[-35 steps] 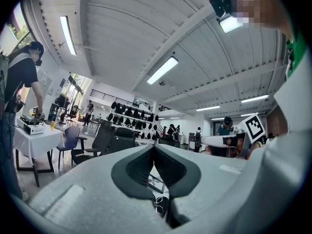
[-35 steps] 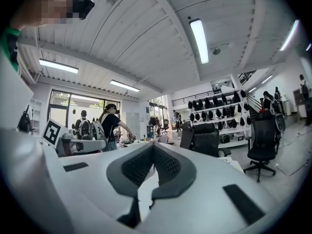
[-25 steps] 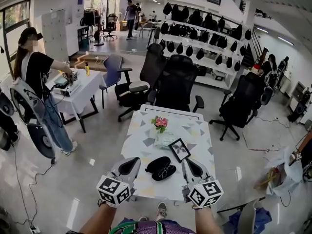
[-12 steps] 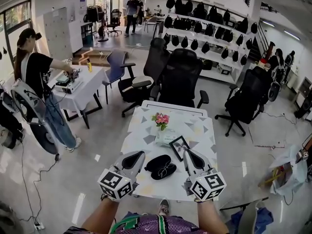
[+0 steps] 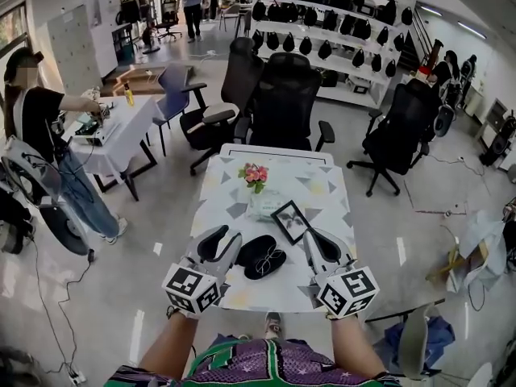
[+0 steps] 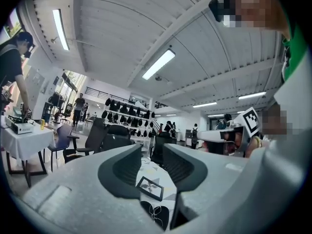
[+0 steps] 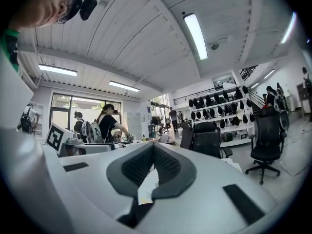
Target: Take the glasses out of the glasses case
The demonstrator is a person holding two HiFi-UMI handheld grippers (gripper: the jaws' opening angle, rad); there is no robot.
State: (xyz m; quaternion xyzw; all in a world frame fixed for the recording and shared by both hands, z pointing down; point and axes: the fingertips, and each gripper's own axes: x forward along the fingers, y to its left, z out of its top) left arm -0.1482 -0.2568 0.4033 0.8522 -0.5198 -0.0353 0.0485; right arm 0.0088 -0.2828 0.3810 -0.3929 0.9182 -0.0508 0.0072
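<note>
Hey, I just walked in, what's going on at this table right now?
A person stands at the table with a gripper in each hand, one on either side of an open black glasses case. The glasses lie in the case, not yet taken out. The left gripper has just been opening its jaws, with nothing gripped between them. The right gripper is shut and empty. A picture frame and flowers sit farther back.
</note>
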